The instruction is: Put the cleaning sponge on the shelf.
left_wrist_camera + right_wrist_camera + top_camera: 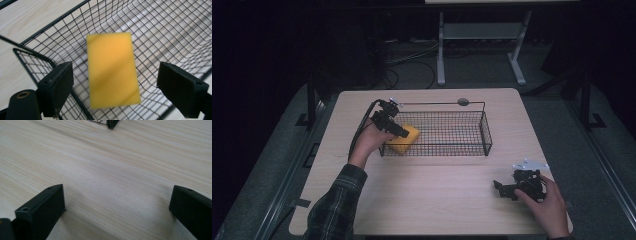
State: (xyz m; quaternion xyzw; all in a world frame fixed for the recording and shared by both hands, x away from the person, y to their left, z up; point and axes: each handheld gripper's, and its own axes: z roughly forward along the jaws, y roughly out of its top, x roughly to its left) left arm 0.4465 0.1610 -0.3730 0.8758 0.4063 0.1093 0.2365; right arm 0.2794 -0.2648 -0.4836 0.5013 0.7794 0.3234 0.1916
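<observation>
L gripper (113,82): jaws wide apart, nothing pressed between the pads. Seen in the L gripper view, the two black jaws stand on either side of the yellow sponge (113,70) with clear gaps both sides; no contact w/ either pad. The sponge lies flat on the mesh floor of the wire basket (160,27), long side running away from the camera, close to one end wall and its corner.

High view: L gripper (402,132) hangs over the basket's left end, pointing down and inward. The left hand (371,142) holds it from outside the left wall, w/ a plaid sleeve (337,202) coming up from the bottom edge. The sponge (404,142) sits in the left end of the wire basket (486,131), approx. at the front-left corner; the rest of the basket floor is bare mesh.

R gripper (117,202): jaws wide, nothing between them. In the R gripper view they sit low over bare table (112,165), w/ a basket corner at the top edge. In the high view the R gripper (501,189) is at the table's front right, well apart from the basket, pointing left, held by the right hand (544,200).

Table (437,200): light wood-grain top; basket set toward the rear centre.
</observation>
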